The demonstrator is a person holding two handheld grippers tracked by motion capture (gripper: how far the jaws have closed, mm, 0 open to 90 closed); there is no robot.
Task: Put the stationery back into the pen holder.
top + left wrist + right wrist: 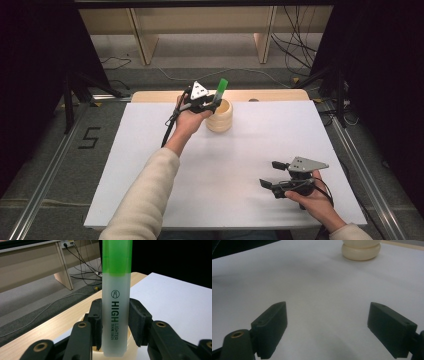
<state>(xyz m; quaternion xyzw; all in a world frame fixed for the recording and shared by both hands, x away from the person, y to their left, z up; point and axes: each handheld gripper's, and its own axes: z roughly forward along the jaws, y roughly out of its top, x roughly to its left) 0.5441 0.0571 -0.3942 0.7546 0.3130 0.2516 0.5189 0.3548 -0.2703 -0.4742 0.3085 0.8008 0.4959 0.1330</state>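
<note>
One highlighter [115, 302] stood clamped in my left claw [207, 104] over the cream holder [220, 118]; my right claw [272, 174] gaped, grasping nothing.

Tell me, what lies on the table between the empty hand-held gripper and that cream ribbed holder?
Nothing: bare white tabletop runs from the right hand-held gripper to the cream holder, as the right gripper view shows.
</note>
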